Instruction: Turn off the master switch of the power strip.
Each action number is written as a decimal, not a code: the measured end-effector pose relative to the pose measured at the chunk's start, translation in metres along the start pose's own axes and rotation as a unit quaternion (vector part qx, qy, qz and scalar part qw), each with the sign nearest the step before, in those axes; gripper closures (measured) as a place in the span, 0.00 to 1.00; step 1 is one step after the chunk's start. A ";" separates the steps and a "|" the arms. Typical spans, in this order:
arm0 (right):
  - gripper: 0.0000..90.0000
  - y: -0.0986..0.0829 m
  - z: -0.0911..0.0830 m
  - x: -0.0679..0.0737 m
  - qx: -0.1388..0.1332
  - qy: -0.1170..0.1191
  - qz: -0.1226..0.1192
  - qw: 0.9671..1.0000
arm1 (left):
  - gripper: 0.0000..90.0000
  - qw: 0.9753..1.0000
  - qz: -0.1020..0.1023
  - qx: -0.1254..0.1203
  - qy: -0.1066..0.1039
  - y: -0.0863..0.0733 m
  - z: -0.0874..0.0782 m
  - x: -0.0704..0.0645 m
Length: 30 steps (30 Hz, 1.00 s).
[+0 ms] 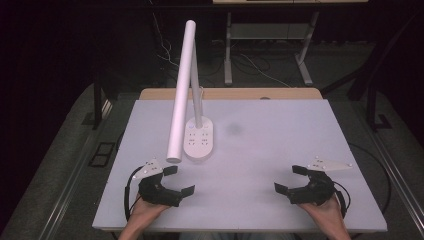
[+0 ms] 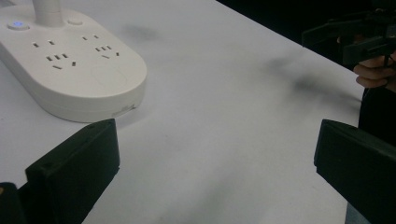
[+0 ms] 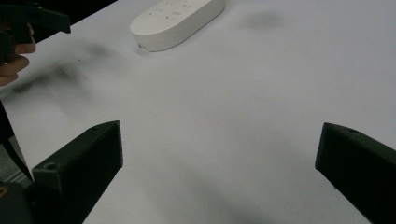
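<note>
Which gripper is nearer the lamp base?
The left gripper. It sits just in front of the white lamp base on the table, jaws open; the right gripper, also open, is farther off across the table.

Table: white rectangular table [image 1: 280, 150] with a bare matte top and a wooden strip [image 1: 235, 93] along its far edge.
Floor: grey carpet [image 1: 65, 150], loose cables [image 1: 250, 65] trailing across it.
Behind: grey metal desk legs [image 1: 228, 50].
Light: room dark, table top brightly lit.
</note>
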State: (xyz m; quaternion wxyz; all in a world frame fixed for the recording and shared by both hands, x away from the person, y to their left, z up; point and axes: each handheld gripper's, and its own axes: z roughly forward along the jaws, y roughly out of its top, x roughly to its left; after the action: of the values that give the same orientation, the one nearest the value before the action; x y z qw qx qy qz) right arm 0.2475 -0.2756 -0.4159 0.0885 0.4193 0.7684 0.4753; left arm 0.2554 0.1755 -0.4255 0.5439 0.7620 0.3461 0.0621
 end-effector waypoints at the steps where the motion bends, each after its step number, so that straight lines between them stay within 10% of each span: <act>1: 0.00 0.000 0.000 0.000 0.000 0.001 -0.001 1.000 | 0.00 1.000 -0.002 -0.002 -0.001 0.000 0.000 0.000; 30: 0.00 -0.004 -0.007 -0.002 0.012 0.010 -0.007 1.000 | 0.00 1.000 0.013 0.011 -0.008 0.005 0.003 -0.006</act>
State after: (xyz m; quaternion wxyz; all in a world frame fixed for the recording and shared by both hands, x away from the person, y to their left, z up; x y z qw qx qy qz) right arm 0.2425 -0.2821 -0.4161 0.0796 0.4100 0.7777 0.4698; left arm 0.2546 0.1685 -0.4211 0.5370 0.7730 0.3325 0.0593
